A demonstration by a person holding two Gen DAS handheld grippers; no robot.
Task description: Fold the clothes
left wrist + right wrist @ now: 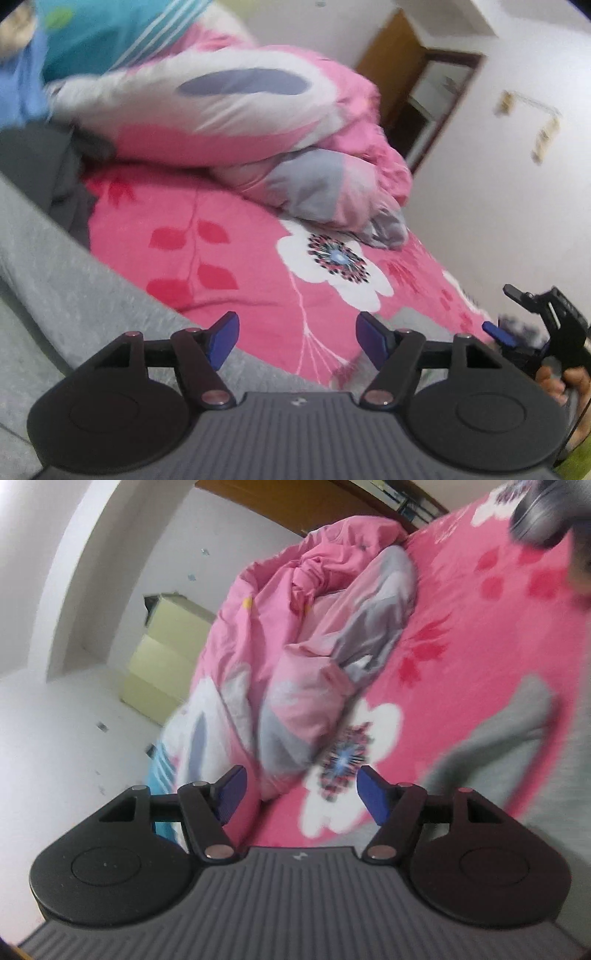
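Left view only: a hand is seen at the right edge, holding the right gripper.
Right view only: yellow drawers are seen at centre left.
Left gripper: spread wide, nothing held.
Right gripper: spread wide, nothing held.
Grey garment: laid across the lower left.
Surface: pink flowered bedsheet, quilt heaped at the top.
Room: white wall, wooden door.

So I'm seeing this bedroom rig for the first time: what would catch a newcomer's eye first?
Most striking is the hot-pink floral bedsheet, with a big white flower printed just ahead of the open left gripper. Behind it a bunched pink and grey duvet is heaped across the bed. A grey garment lies along the near edge, and the right gripper is open too.
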